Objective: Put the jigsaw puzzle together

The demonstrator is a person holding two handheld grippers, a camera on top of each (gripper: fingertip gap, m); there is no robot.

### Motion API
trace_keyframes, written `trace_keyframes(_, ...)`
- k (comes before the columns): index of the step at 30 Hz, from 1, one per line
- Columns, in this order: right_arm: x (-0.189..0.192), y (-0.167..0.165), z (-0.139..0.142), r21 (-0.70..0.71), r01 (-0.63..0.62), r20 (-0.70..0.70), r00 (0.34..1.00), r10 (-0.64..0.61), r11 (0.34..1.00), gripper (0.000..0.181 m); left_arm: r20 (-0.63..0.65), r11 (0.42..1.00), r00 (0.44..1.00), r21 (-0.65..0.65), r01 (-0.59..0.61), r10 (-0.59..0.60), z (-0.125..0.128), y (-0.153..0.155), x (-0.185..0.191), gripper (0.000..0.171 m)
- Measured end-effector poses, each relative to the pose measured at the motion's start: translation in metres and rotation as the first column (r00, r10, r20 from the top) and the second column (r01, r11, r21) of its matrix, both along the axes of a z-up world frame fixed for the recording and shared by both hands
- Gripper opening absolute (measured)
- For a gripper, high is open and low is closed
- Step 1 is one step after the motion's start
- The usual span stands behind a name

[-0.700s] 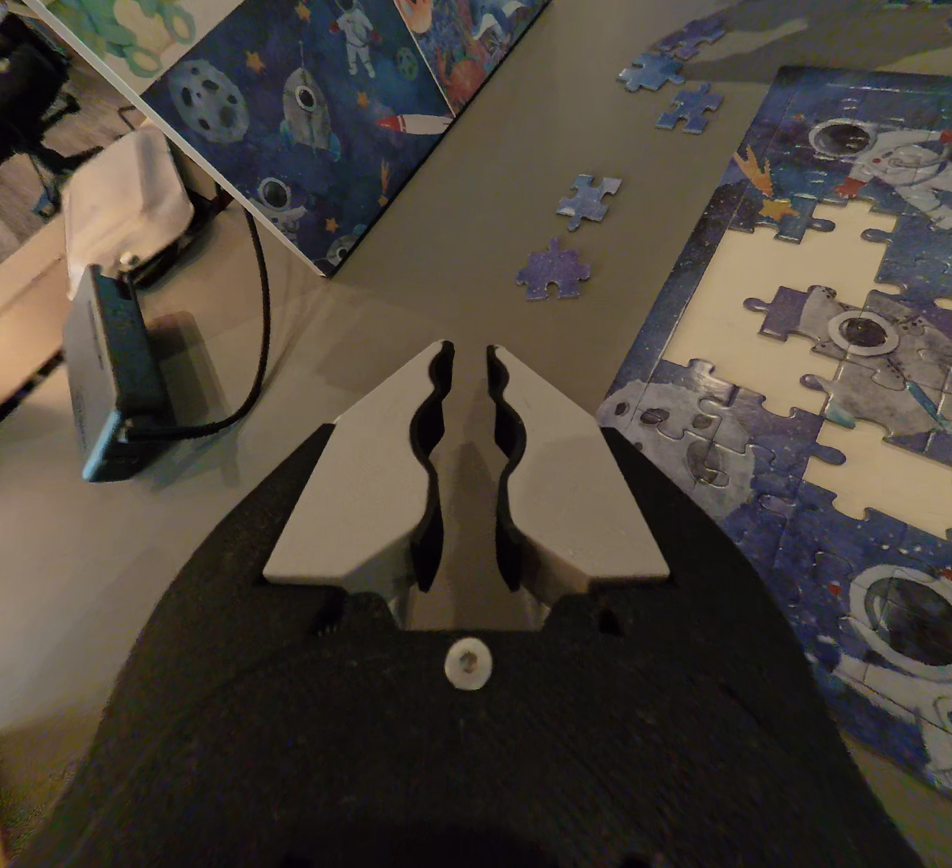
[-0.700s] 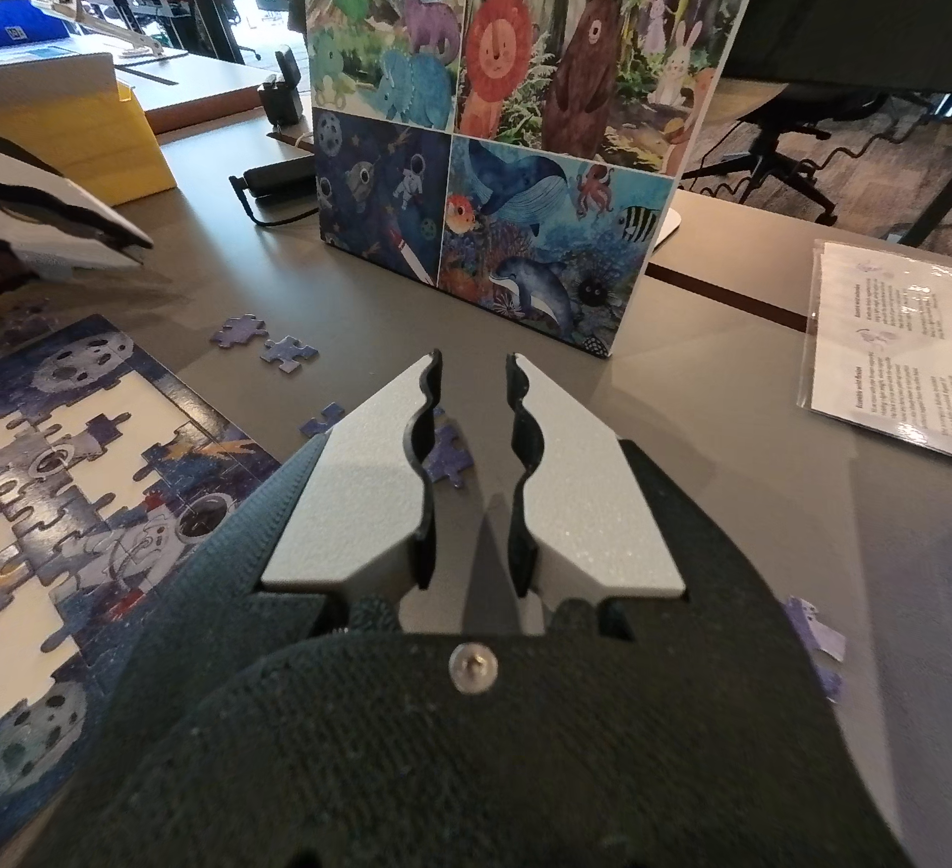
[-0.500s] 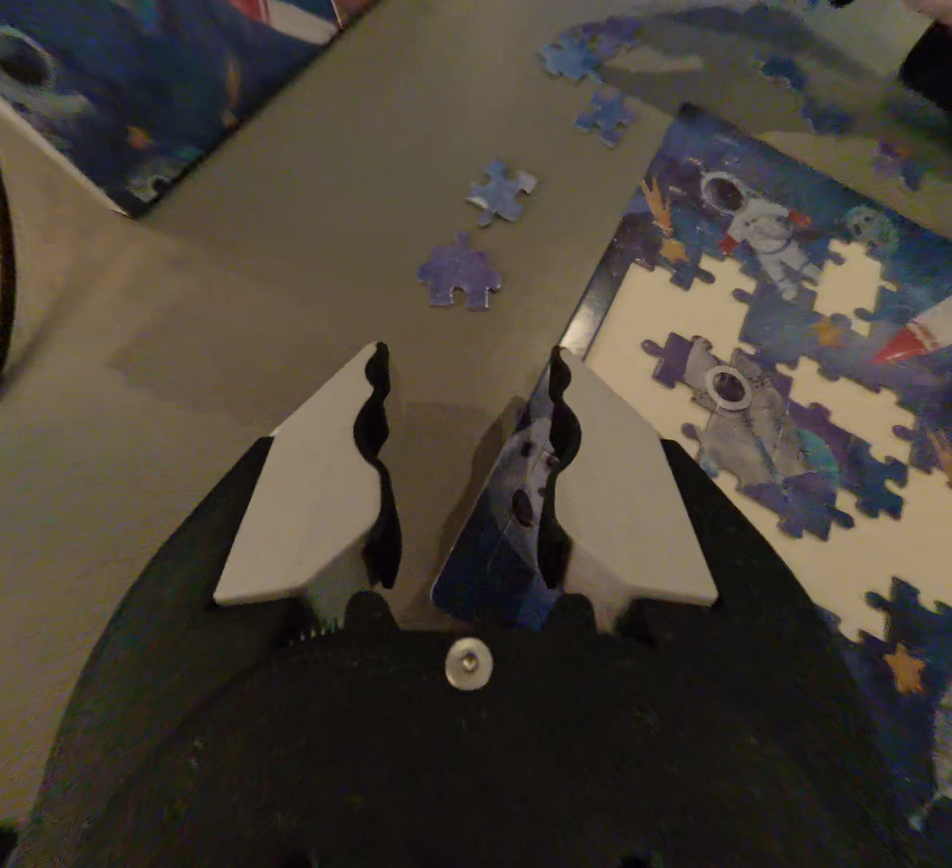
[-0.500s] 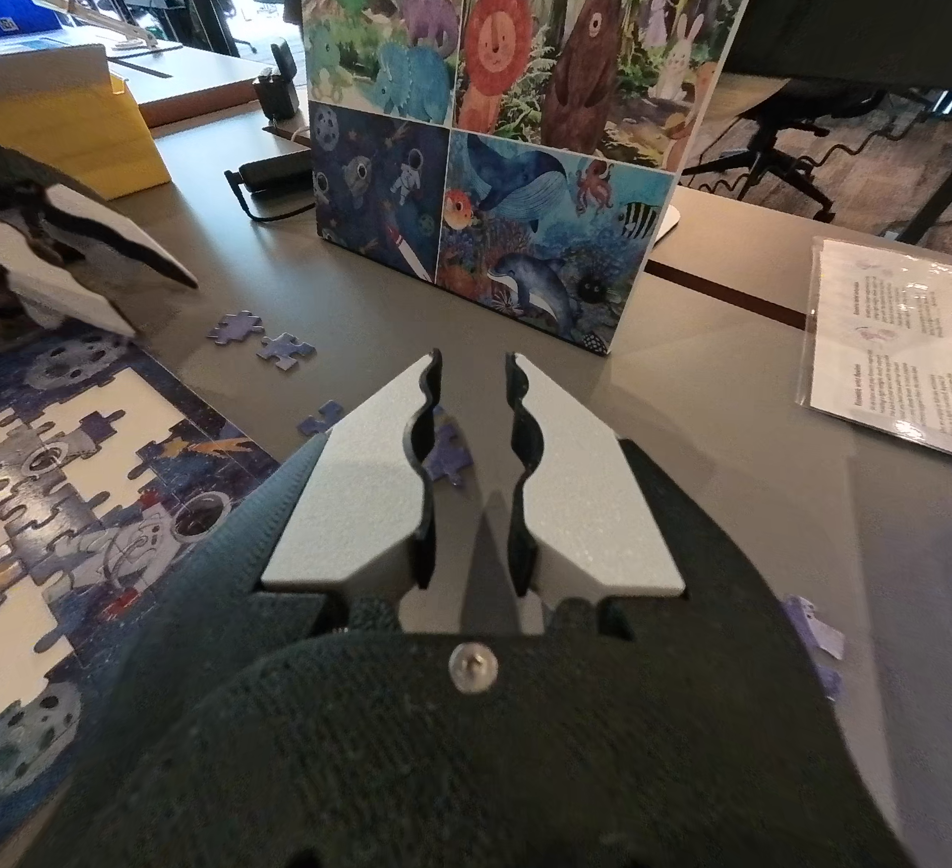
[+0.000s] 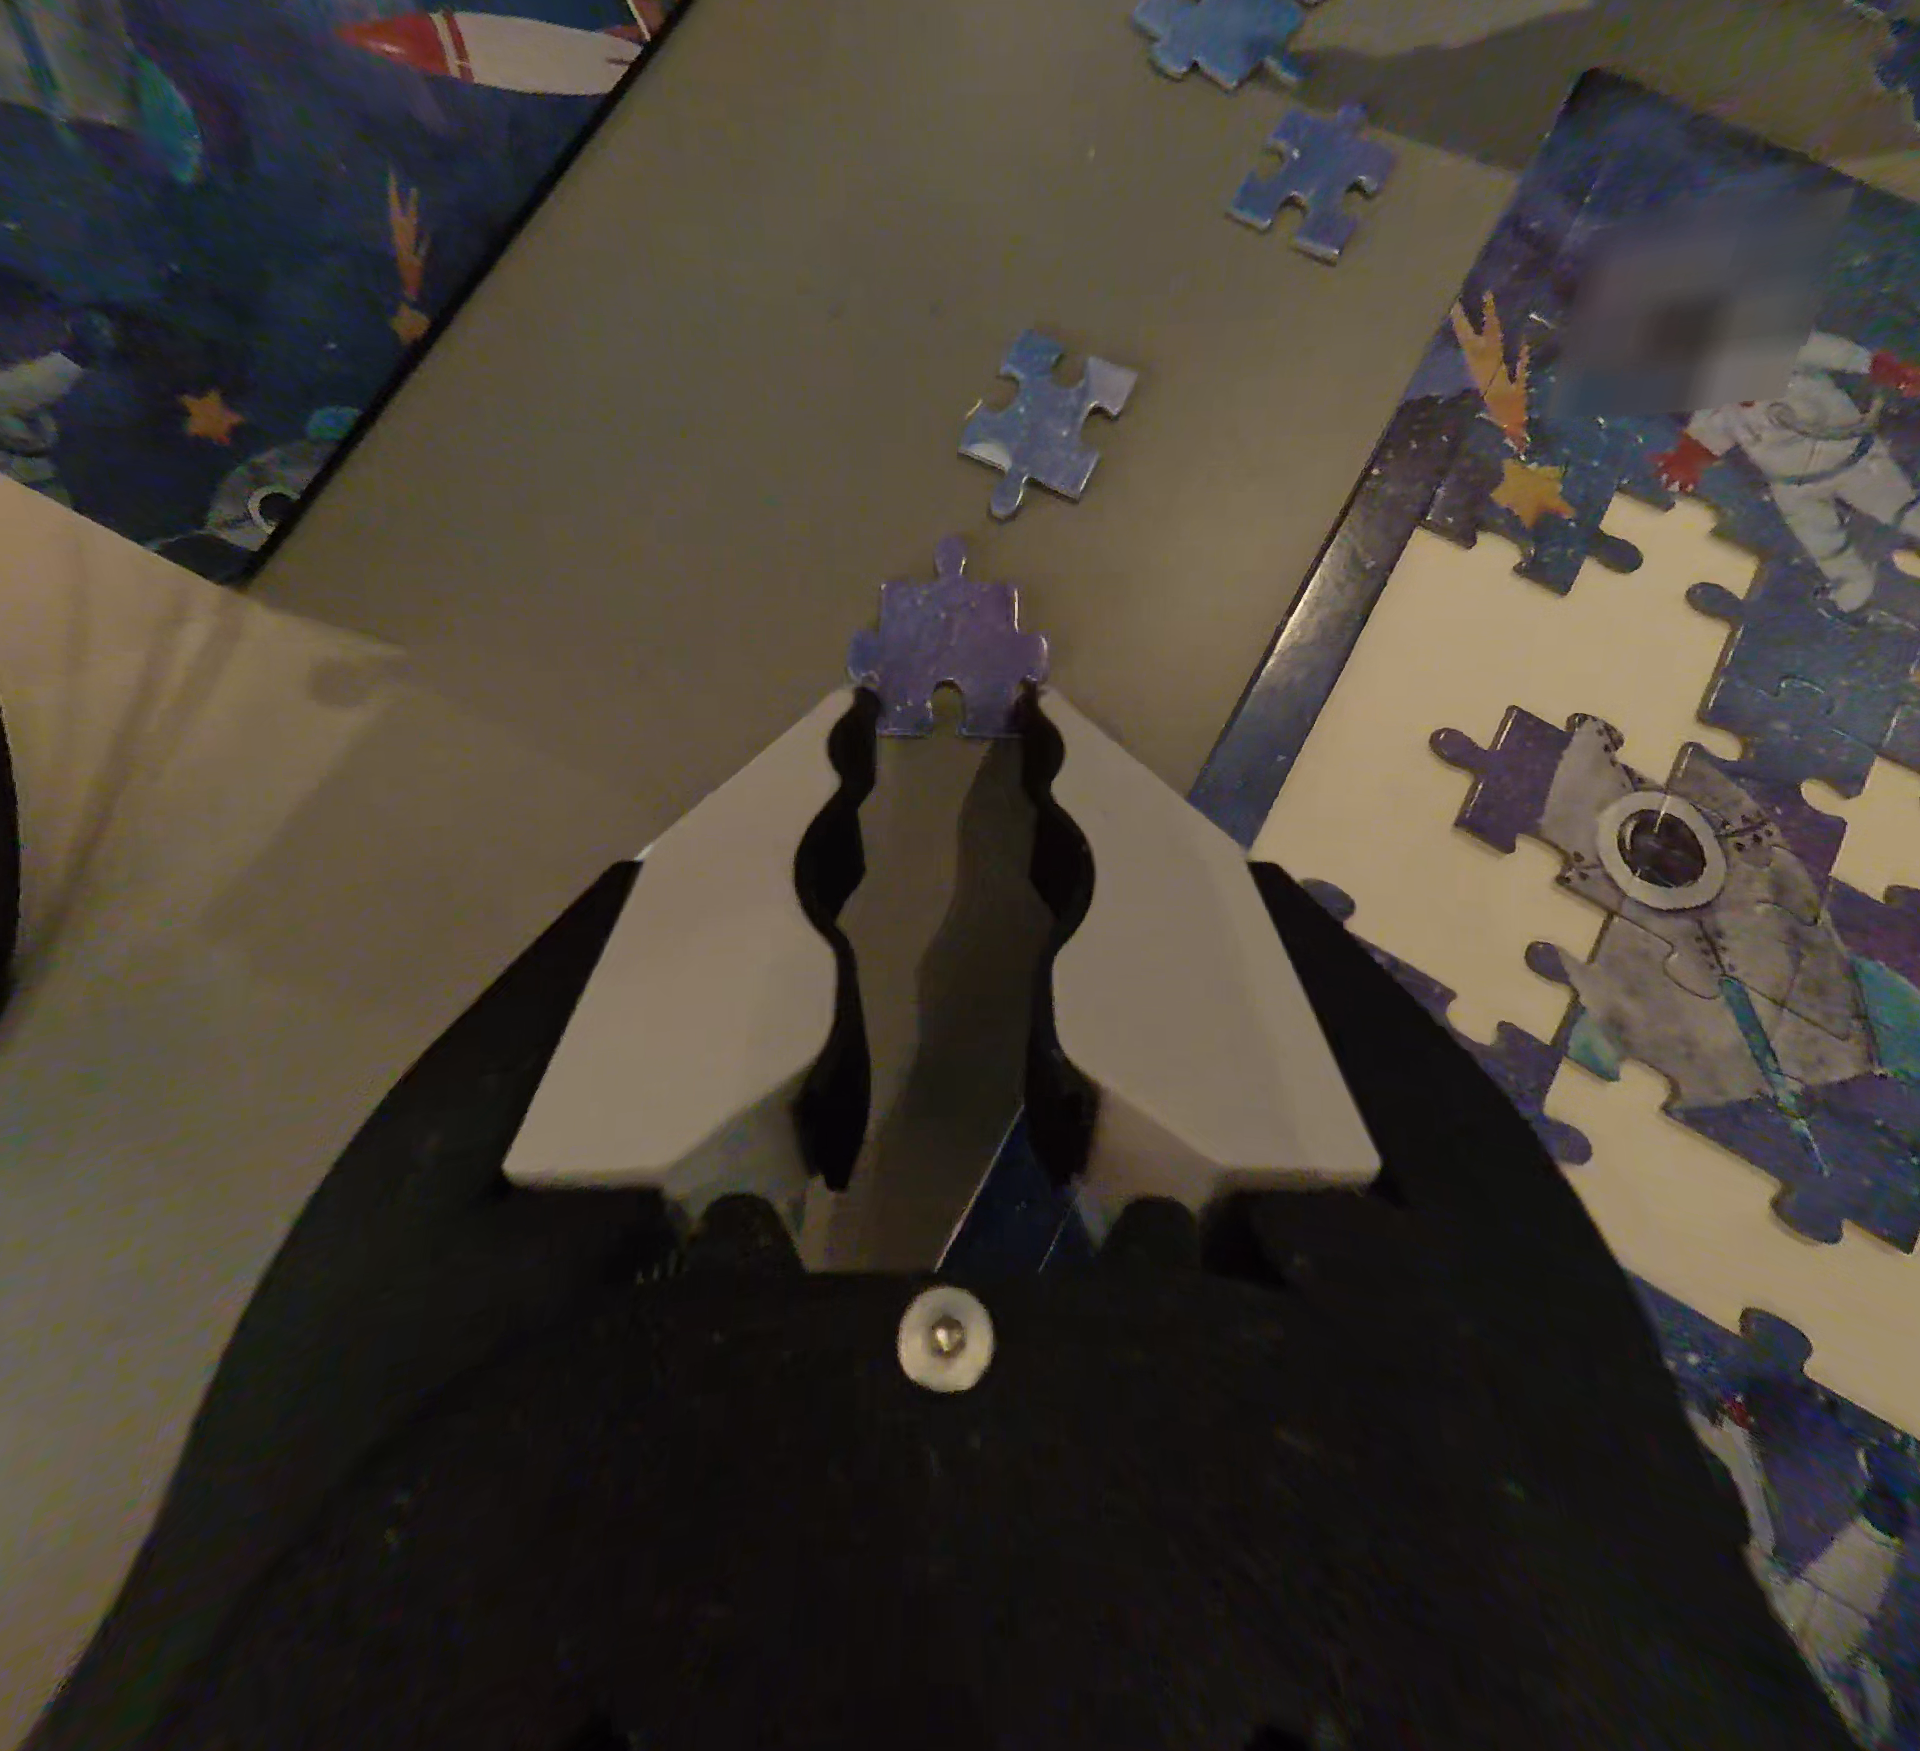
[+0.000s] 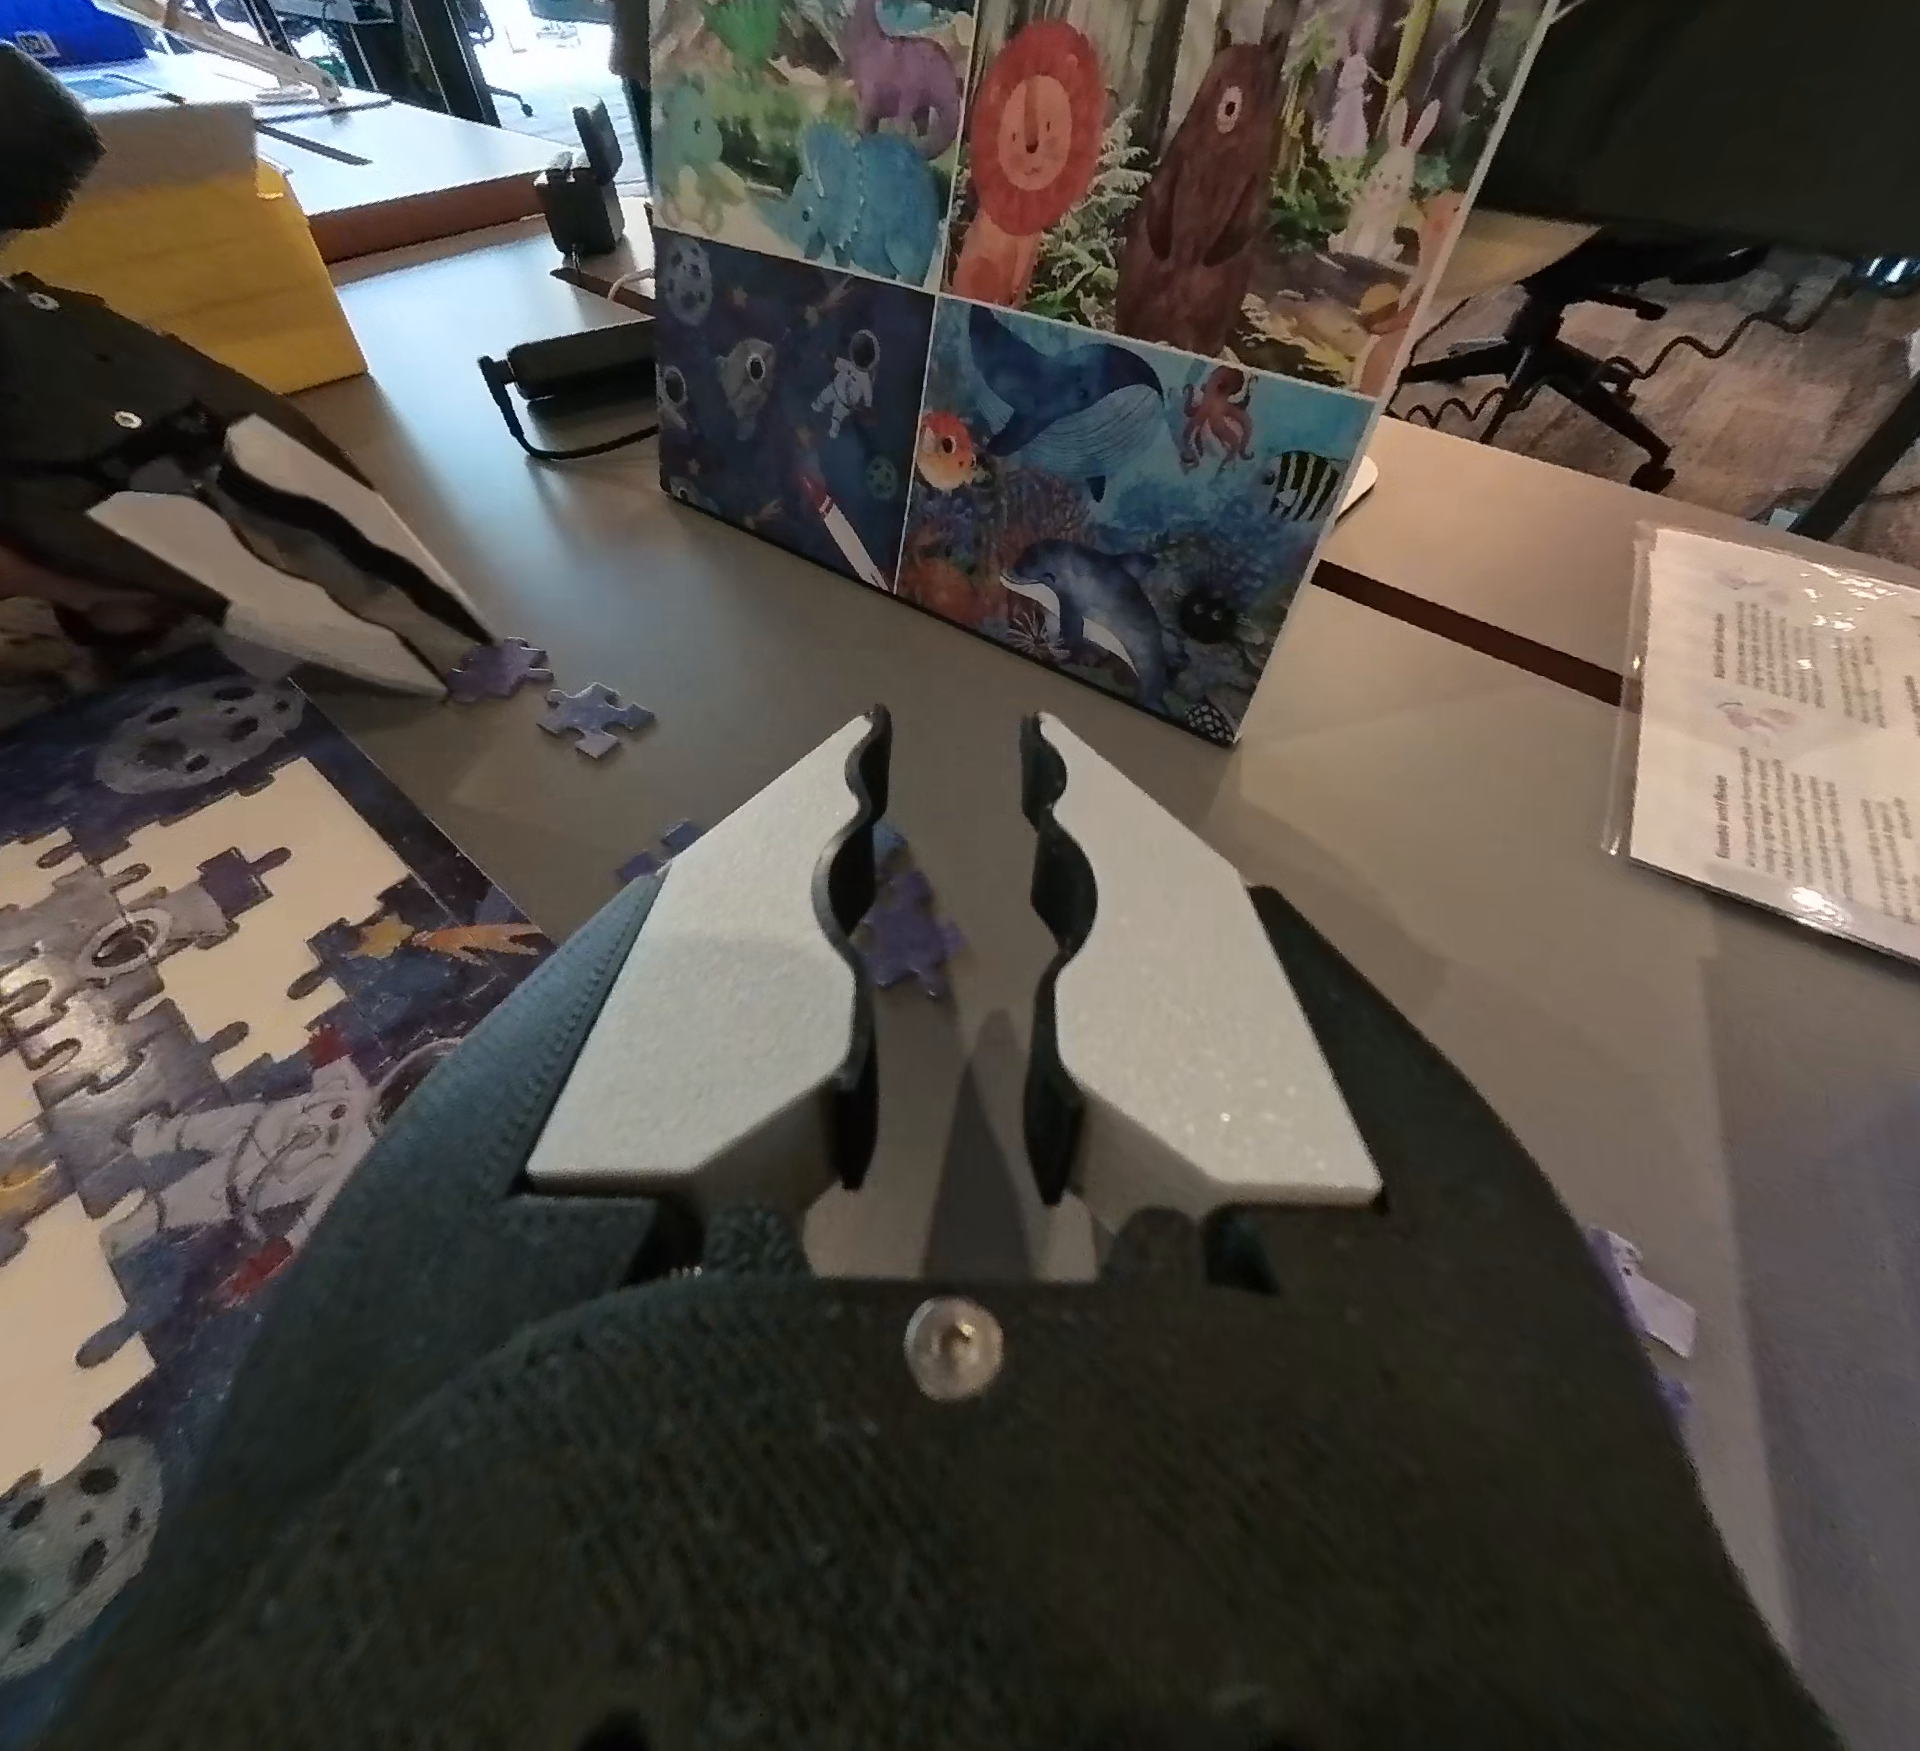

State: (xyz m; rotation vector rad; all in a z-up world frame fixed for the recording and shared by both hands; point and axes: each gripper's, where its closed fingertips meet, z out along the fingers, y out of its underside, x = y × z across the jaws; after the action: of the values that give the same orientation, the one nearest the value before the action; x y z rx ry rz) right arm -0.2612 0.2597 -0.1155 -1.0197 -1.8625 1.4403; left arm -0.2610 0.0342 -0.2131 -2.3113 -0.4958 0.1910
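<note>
a purple speckled puzzle piece (image 5: 943, 657) sits at the tips of the left gripper (image 5: 945, 714), whose fingers are pale grey with black wavy inner pads on a black body. 3 blue loose pieces (image 5: 1047, 421) lie on the grey-brown table (image 5: 727, 299). the puzzle board (image 5: 1340, 621) is cream with a dark blue frame, partly filled with deep blue space art, a grey rocket, an orange comet and a white astronaut. the box (image 6: 1039, 299) shows 4 panels: green dinosaurs, an orange lion with a brown bear, navy space, and a turquoise sea. the right gripper (image 6: 951, 735) has matching grey and black colours.
</note>
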Motion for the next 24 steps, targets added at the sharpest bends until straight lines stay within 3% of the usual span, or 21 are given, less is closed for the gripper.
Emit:
trace_keyframes(7, 0.002, -0.003, 0.004, 0.014, -0.005, -0.018, 1.000, 0.005, 1.000, 0.024, 0.003, 1.000, 1.000, 0.028, 0.006, -0.006, 0.004, -0.001, 0.002, 0.025)
trace_keyframes(14, 0.002, -0.007, 0.003, 0.030, -0.013, -0.017, 1.000, 0.013, 0.999, 0.024, -0.060, 0.992, 0.997, 0.118, 0.046, -0.039, 0.034, -0.006, 0.011, 0.024)
trace_keyframes(16, 0.003, -0.008, 0.002, 0.034, -0.014, -0.016, 1.000, 0.015, 0.999, 0.024, -0.063, 0.979, 0.991, 0.161, 0.128, -0.119, 0.044, -0.005, 0.025, 0.024)
trace_keyframes(19, 0.002, -0.010, 0.001, 0.037, -0.017, -0.013, 1.000, 0.018, 0.999, 0.024, 0.001, 0.914, 0.939, 0.228, 0.334, -0.343, 0.052, -0.004, 0.068, 0.024)
trace_keyframes(24, 0.002, -0.011, -0.003, 0.041, -0.020, -0.003, 1.000, 0.020, 0.999, 0.024, 0.166, 0.783, 0.771, 0.242, 0.573, -0.615, 0.047, -0.021, 0.129, 0.024)
